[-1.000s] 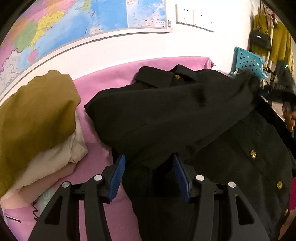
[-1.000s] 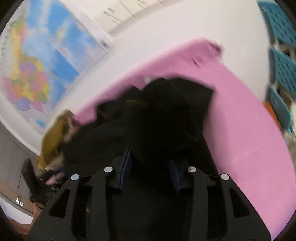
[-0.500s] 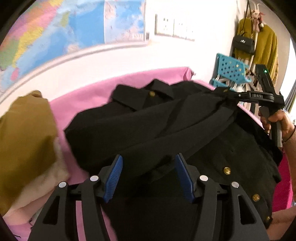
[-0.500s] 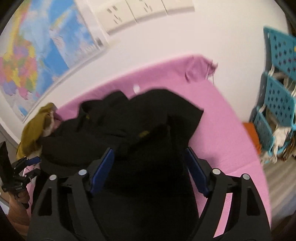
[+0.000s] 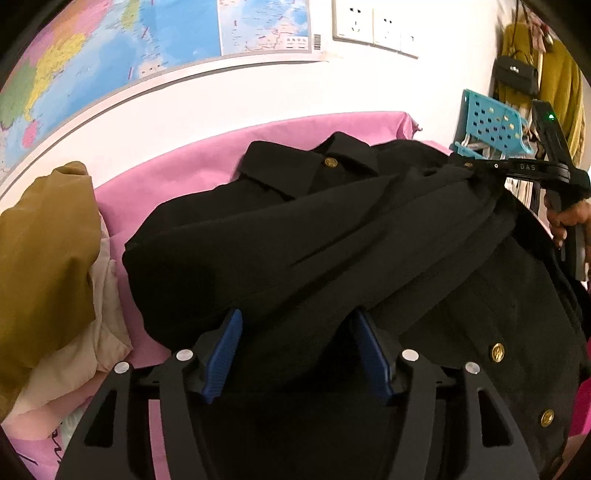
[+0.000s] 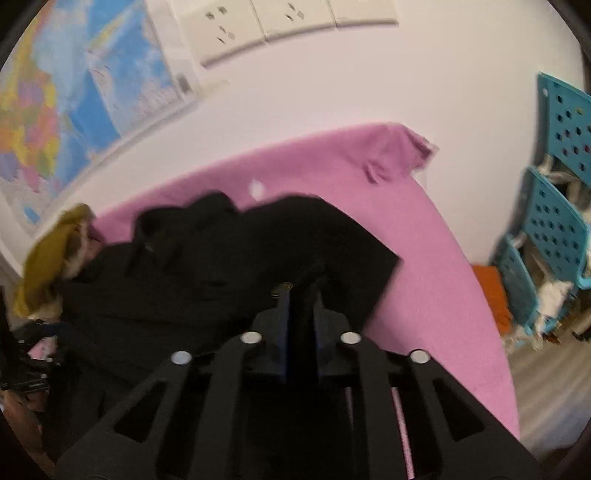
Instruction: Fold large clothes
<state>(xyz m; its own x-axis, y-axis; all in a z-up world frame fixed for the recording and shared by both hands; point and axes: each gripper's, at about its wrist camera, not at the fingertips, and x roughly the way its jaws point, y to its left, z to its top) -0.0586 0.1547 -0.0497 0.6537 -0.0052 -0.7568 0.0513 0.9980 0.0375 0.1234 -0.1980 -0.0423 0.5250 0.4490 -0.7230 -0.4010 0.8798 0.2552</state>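
A black jacket (image 5: 332, 240) with gold buttons lies spread on a pink bed sheet (image 5: 184, 173). One sleeve is stretched across its front towards the right. In the left wrist view my left gripper (image 5: 297, 354) stands over the jacket's near edge. Its jaws are opening, and black cloth lies loose between the blue pads. My right gripper (image 5: 474, 165) is at the sleeve's far end, held by a person's hand (image 5: 565, 221). In the right wrist view the right gripper (image 6: 301, 295) is closing. Its pads are pinched on a fold of the jacket (image 6: 221, 277).
A heap of mustard and cream clothes (image 5: 44, 251) sits on the sheet left of the jacket. Behind the bed is a white wall with a map (image 5: 147, 37) and sockets (image 5: 373, 29). Right of the bed stands a blue perforated rack (image 6: 554, 221) on a wooden floor.
The right jaws spread wide over the jacket, then closed on a fold of its cloth. The left jaws have widened a little. The sleeve now stretches across the jacket.
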